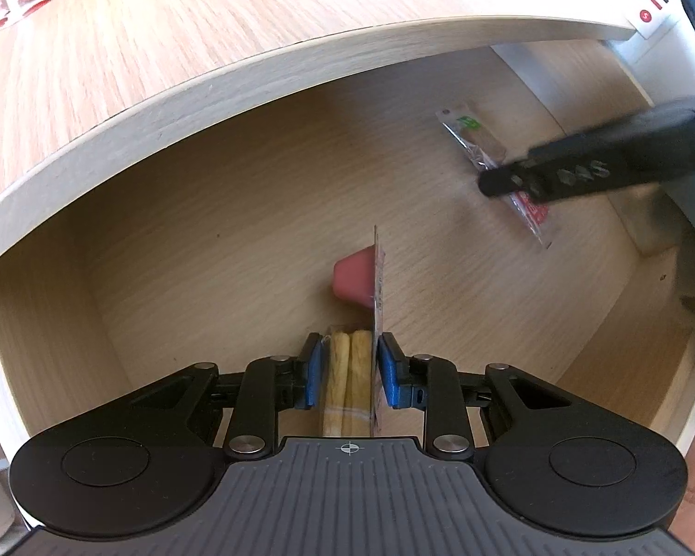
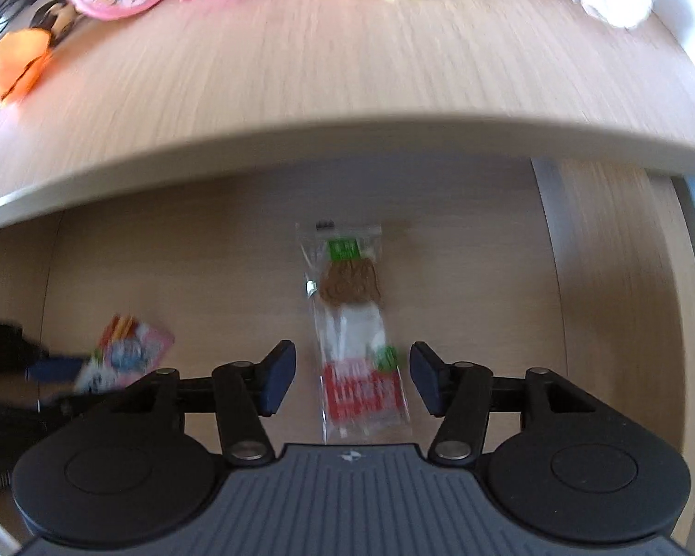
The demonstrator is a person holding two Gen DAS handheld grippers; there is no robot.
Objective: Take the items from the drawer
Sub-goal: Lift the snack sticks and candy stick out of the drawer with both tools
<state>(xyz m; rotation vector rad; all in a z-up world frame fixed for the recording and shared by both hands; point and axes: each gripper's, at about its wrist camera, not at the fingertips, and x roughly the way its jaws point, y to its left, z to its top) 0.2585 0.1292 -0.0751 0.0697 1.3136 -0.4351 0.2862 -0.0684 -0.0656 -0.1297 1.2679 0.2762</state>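
Under the table (image 1: 162,46) edge, the open drawer (image 1: 208,213) fills most of what I see, so I place everything from its wooden floor. Largest on that floor is the clear snack packet (image 2: 352,324), lying flat near the drawer's right wall with its red-printed end toward me. My right gripper (image 2: 353,377) hangs just above that end, jaws spread to either side and not touching it. I judge it light, crinkly and slippery (film wrappers slide out easily), so I would pinch across the stiffer middle rather than the sealed edge. Nearer the drawer's front, my left gripper (image 1: 346,368) has its blue pads (image 1: 314,373) pinching a carded pack of pale sticks (image 1: 347,370), the card standing on edge. Smallest, a pink block (image 1: 353,278) sits on the floor just behind that card.
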